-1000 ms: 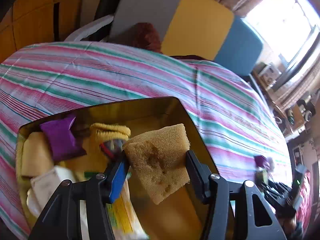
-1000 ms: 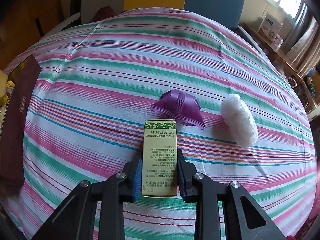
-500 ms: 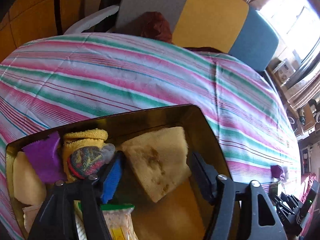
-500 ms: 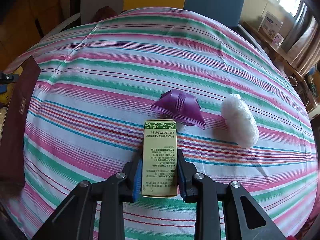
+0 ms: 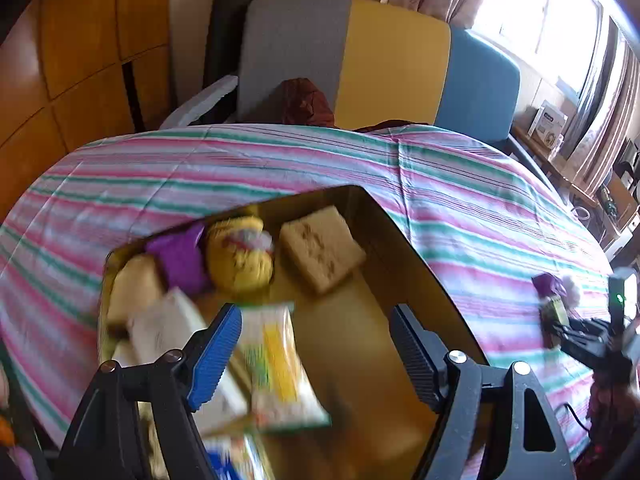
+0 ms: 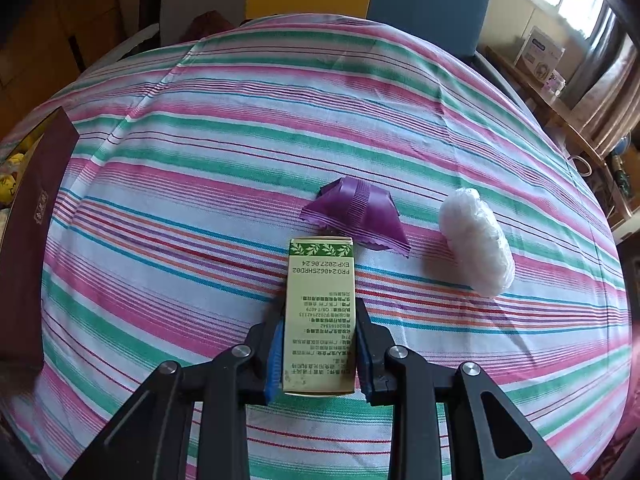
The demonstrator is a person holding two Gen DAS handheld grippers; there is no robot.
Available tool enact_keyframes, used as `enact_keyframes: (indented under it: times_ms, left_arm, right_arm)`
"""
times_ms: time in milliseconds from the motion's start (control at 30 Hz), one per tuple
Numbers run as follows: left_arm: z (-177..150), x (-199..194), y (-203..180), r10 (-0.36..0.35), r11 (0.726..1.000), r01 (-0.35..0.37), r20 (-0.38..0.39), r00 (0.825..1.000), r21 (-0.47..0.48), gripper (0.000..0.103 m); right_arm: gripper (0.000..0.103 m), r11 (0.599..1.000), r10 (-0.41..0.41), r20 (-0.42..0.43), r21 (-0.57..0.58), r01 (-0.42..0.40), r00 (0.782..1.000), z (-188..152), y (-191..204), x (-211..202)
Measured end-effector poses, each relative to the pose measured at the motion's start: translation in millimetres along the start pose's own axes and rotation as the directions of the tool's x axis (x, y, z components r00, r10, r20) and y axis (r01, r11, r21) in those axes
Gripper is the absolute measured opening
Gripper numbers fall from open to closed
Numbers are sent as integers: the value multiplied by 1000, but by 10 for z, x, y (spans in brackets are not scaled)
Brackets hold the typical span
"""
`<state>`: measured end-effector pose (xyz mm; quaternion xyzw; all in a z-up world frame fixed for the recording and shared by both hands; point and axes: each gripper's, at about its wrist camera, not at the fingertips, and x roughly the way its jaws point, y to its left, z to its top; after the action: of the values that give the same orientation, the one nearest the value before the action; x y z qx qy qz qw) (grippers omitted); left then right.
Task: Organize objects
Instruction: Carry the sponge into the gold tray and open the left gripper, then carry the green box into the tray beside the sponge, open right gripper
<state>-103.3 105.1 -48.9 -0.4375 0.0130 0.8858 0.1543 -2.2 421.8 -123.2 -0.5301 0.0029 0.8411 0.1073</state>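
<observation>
My left gripper (image 5: 314,314) hangs above a gold-lined box (image 5: 400,236); its jaws are opening and hold nothing. The tan sponge (image 5: 322,254) lies free on the box floor near the far right corner. Beside it are a yellow knit item (image 5: 240,258), a purple packet (image 5: 180,256), a white carton (image 5: 164,328) and a blurred snack packet (image 5: 280,364). My right gripper (image 6: 320,310) is shut on a green printed carton (image 6: 320,280), which rests low on the striped cloth. A purple packet (image 6: 356,210) lies just past it, and a white wrapped bundle (image 6: 476,246) to its right.
The box's dark red outer wall (image 6: 36,216) stands at the left edge of the right wrist view. Chairs in grey, yellow and blue (image 5: 392,68) line the table's far side. Striped cloth (image 6: 240,160) lies bare between box and carton.
The left jaws spread and let go of the sponge, which now lies in the box. The left gripper drew back and rose. The right gripper and its carton have not moved.
</observation>
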Motion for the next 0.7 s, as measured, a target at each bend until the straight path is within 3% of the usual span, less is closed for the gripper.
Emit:
enact_keyframes:
  times_ms: [367,700]
  left_arm:
    - [-487,-430,-10,20,999,-21,28,999,30,77]
    - [-629,-505,65,16,1000,-17,21,1000,23,77]
  right_arm:
    - [30,999,-27,9,-26,27,1000,-40,48,-23]
    - [30,998,-54,21,-35,54,998,-60,90,-37]
